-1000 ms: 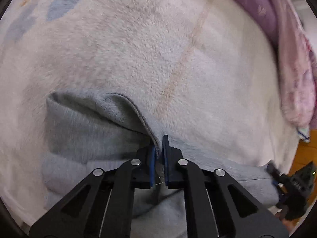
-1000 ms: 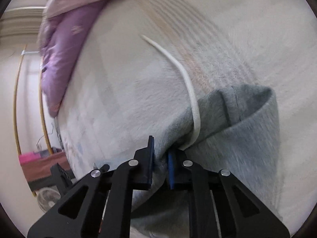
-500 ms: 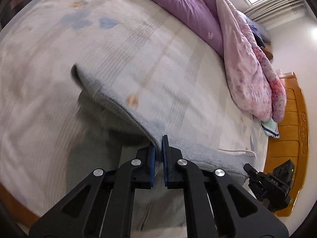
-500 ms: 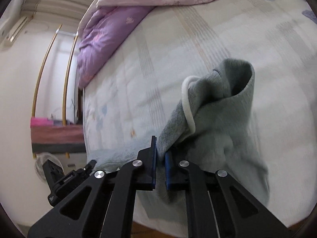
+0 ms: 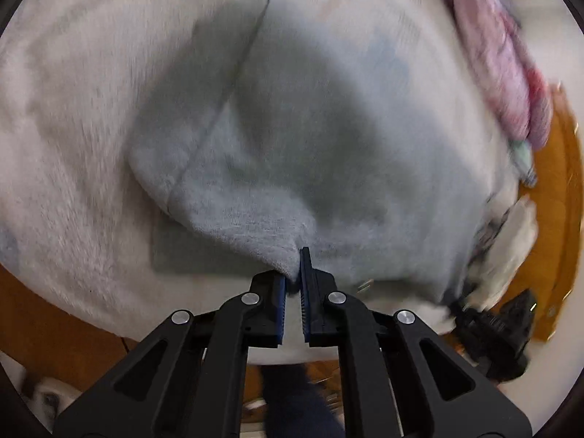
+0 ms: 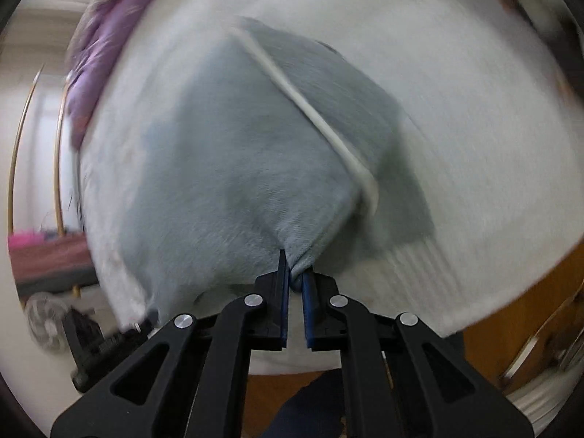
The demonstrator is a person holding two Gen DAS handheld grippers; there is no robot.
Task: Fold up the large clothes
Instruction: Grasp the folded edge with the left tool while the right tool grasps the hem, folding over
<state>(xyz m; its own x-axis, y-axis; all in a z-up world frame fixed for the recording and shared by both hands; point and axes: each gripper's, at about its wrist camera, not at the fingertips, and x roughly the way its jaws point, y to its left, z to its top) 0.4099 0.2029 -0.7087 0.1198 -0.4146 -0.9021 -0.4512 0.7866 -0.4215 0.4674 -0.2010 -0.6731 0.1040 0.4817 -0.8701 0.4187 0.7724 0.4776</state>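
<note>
So from where I'm standing, the big grey fleece sweatshirt (image 5: 277,138) is half lifted off the bed with its fuzzy cream blanket (image 5: 73,153), stretched between two pinch points near the foot edge. The left hand-held gripper (image 5: 292,277) is nearly closed, with a bunched corner of the grey fabric nipped between its blue pads, and the right hand-held gripper (image 6: 296,273) is doing the same on the other corner, right beside where the white drawstring cord (image 6: 314,120) runs down. My guess is both corners are held so the edge stays taut and the fold lands flat. It's all pretty motion-blurred. The purple-pink quilt (image 5: 503,73) is shoved to the far side, well clear.
</note>
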